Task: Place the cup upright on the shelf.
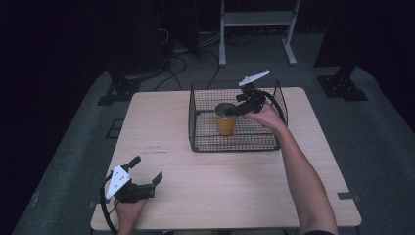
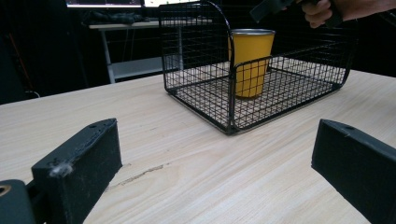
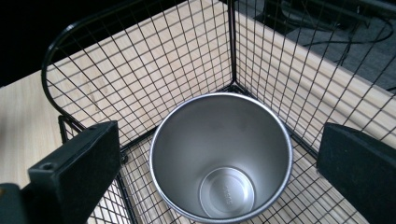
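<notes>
A yellow cup with a steel inside stands upright in a black wire basket at the table's far middle. Held by a hand, my right gripper hovers just above the cup's rim, open, its jaws spread wider than the cup's mouth and touching nothing. In the right gripper view I look straight down into the empty cup, near a basket corner. My left gripper rests open at the table's near left corner, nothing between its jaws. It faces the basket and cup.
The wooden table is bare around the basket. A scuff mark lies on the wood ahead of the left gripper. Beyond the table stand a white rack frame, floor cables and black stand bases.
</notes>
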The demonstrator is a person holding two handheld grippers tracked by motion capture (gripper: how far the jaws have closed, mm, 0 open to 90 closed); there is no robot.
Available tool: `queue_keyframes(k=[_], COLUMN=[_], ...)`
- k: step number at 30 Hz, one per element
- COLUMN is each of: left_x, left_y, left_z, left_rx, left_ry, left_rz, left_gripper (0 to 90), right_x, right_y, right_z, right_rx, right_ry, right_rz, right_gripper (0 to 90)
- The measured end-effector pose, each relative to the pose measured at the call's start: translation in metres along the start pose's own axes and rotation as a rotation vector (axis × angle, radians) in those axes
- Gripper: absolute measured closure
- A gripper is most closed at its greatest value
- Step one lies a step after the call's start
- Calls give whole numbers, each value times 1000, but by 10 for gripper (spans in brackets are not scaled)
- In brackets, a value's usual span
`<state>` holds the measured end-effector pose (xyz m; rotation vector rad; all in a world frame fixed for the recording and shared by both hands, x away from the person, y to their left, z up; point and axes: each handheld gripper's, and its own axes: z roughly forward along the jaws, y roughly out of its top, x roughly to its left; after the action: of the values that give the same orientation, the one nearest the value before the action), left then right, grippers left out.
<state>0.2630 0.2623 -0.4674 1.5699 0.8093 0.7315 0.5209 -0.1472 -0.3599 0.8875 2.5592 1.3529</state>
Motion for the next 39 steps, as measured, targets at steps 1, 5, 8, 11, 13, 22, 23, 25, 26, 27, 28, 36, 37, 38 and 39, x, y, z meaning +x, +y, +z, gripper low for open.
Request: queue_keyframes(k=[1, 5, 8, 11, 13, 22, 23, 25, 26, 27, 28, 36, 37, 38, 39], left_x=[0, -1, -1, -1, -1, -1, -1, -1, -1, -1, -1, -1, -1, -1, -1], left_y=[0, 0, 0, 0, 0, 0, 0, 0, 0, 0, 0, 0, 0, 0, 0], left_z=[0, 0, 1, 0, 0, 0, 0, 0, 0, 0, 0, 0, 0, 0, 0], left_rx=[2, 6, 7, 7, 5, 5, 5, 6, 6, 7, 7, 6, 5, 6, 6], left_ry=[-1, 0, 0, -1, -4, -5, -5, -3, -3, -2, -2, -4, -4, -4, -4], left_rz=[1, 2, 4, 4, 5, 7, 6, 6, 6, 6, 6, 6, 6, 6, 7], left_gripper=[8, 8, 8, 9, 8, 8, 8, 8, 8, 8, 8, 8, 8, 8, 8], right_x=[1, 3, 7, 9, 13, 28, 28, 31, 31, 33, 33, 42, 44, 45, 48], right_y=[1, 2, 1, 0, -1, -13, -13, -18, -18, -21, -23, -38, -40, -43, -47], right_z=[-2, -9, -17, -21, -29, -49, -49, -55, -55, -58, -59, -69, -70, -72, -75], right_rx=[-5, -26, -45, -50, -69, -88, -88, -98, -98, -98, -97, -110, -112, -115, -116], right_ry=[2, 14, 20, 24, 34, 71, 71, 86, 86, 89, 97, 116, 123, 126, 129], right_rz=[4, 10, 2, 3, 5, -12, -12, -12, -12, -15, -11, -19, -20, -19, -19], right_gripper=[0, 0, 0, 0, 0, 0, 0, 0, 0, 0, 0, 0, 0, 0, 0])
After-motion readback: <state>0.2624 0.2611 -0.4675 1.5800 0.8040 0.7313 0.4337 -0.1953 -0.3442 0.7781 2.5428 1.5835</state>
